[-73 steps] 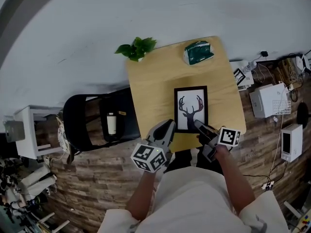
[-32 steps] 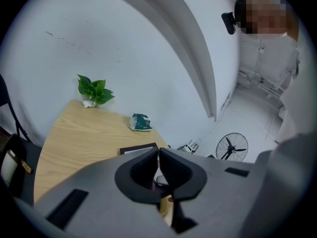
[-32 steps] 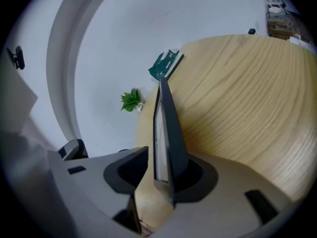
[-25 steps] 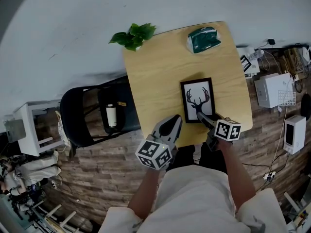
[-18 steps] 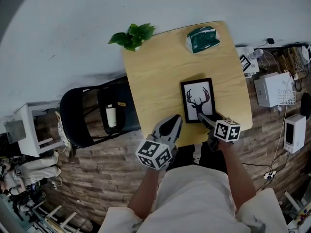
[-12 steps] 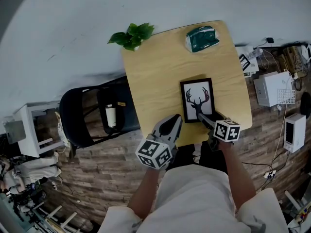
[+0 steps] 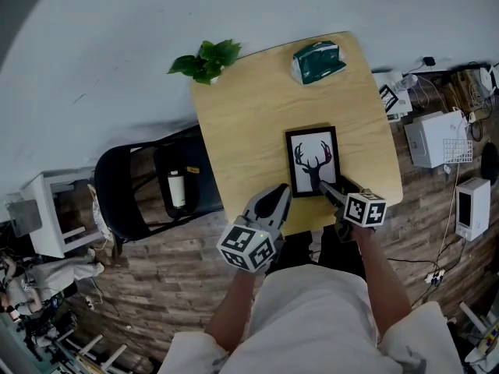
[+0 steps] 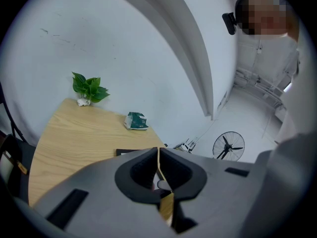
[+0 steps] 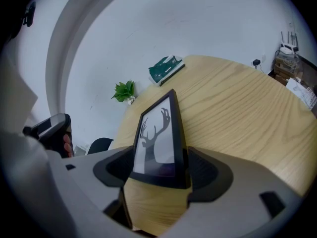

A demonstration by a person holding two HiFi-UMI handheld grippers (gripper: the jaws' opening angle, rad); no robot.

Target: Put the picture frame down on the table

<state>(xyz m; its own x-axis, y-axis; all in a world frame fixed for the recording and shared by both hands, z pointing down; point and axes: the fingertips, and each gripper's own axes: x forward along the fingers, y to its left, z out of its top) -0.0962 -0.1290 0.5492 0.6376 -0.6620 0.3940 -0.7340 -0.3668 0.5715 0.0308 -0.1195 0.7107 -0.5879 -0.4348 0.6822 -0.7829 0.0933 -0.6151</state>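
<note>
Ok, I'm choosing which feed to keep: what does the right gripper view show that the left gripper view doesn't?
Only the right gripper view: the right gripper shut on the frame, its picture side showing. Only the left gripper view: the left gripper shut on nothing, and a fan. Both: the table, plant and green packet.

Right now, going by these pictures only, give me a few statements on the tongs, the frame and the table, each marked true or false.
1. The right tongs grip the frame at its near edge. True.
2. The left tongs hold the plant. False: they are shut on nothing; the plant stands at the far left corner of the table.
3. The frame shows an antlered deer. True.
4. The green pack lies on the frame. False: it lies apart from it, near the table's far edge.
5. A black chair stands left of the table. True.
</note>
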